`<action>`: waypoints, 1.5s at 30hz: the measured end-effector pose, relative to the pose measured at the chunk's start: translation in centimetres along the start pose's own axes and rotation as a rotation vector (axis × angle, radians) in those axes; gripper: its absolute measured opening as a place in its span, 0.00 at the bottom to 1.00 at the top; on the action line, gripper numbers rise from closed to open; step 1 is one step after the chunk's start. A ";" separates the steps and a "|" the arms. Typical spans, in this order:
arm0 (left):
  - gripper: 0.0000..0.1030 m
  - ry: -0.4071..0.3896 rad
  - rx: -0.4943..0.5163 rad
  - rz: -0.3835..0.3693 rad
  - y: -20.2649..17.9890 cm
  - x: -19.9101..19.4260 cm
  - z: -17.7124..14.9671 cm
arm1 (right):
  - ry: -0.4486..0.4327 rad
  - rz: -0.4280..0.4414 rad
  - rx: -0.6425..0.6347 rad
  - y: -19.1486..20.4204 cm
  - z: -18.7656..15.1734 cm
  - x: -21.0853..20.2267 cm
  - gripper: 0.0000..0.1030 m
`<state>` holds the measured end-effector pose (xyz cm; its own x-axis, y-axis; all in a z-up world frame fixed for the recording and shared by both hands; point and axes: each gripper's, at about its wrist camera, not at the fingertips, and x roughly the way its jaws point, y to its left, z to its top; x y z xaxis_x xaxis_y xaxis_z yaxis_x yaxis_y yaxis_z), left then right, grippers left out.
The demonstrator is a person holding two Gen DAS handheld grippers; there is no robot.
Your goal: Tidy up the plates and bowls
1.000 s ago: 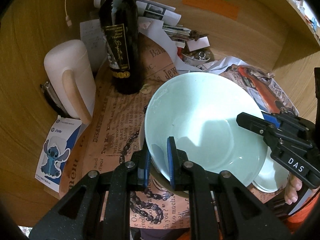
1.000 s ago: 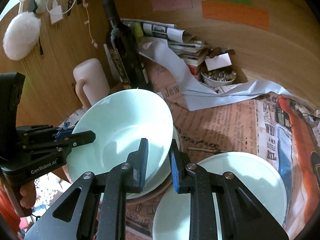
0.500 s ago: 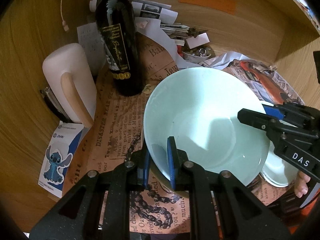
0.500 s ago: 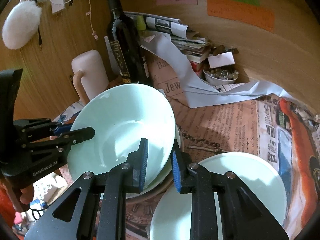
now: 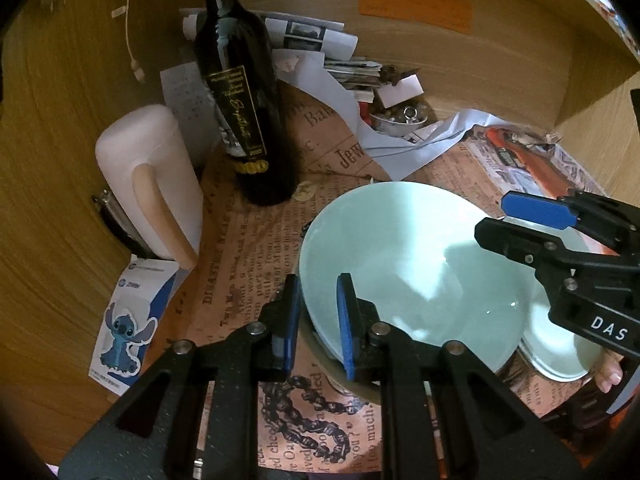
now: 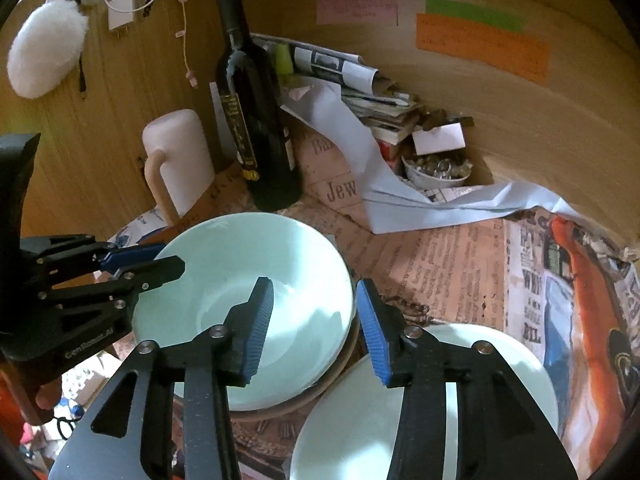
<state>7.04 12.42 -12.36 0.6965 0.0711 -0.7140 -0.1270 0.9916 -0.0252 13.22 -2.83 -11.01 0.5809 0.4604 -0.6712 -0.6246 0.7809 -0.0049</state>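
A pale green bowl (image 5: pixel 408 264) (image 6: pixel 248 280) rests in a stack on a tan-rimmed bowl (image 6: pixel 320 396). My left gripper (image 5: pixel 318 320) (image 6: pixel 168 258) holds the bowl's left rim between its blue pads, and its jaws are just starting to open. My right gripper (image 6: pixel 316 330) (image 5: pixel 494 216) straddles the opposite rim. Its jaws are opening and the pads stand clear of the bowl wall. A pale green plate (image 6: pixel 460 400) (image 5: pixel 560 356) lies flat beside the stack, under the right gripper.
A dark wine bottle (image 5: pixel 244 120) and a white jug (image 5: pixel 148 184) stand behind the stack on the left. Loose papers and a small dish of metal bits (image 5: pixel 396 120) fill the back corner. Wooden walls close in at the left and back. Printed newspaper (image 6: pixel 440 264) covers the surface.
The right gripper's jaws have spread off the bowl's rim. The bowl has sunk from a tilt to sit level in the stack. The left gripper's hold looks almost the same.
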 end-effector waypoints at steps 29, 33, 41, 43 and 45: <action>0.57 0.156 -0.194 -0.249 2.9 1.8 -1.3 | 0.208 0.112 0.041 -1.7 -0.8 3.3 0.47; 0.57 0.200 -0.200 -0.293 2.6 2.6 -1.2 | 0.264 0.137 0.041 -1.6 -0.6 4.3 0.47; 0.55 0.224 -0.166 -0.308 2.2 3.2 -1.0 | 0.317 0.159 0.064 -1.9 -0.8 5.4 0.35; 0.53 0.220 -0.172 -0.308 2.4 3.1 -0.9 | 0.309 0.156 0.066 -1.9 -0.9 5.4 0.35; 0.51 0.217 -0.179 -0.303 2.5 3.1 -0.9 | 0.303 0.151 0.073 -1.9 -0.9 5.4 0.34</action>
<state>8.24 14.99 -15.29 0.5583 -0.2646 -0.7863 -0.0730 0.9284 -0.3643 17.03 -2.22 -15.27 0.2968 0.4355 -0.8499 -0.6463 0.7468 0.1570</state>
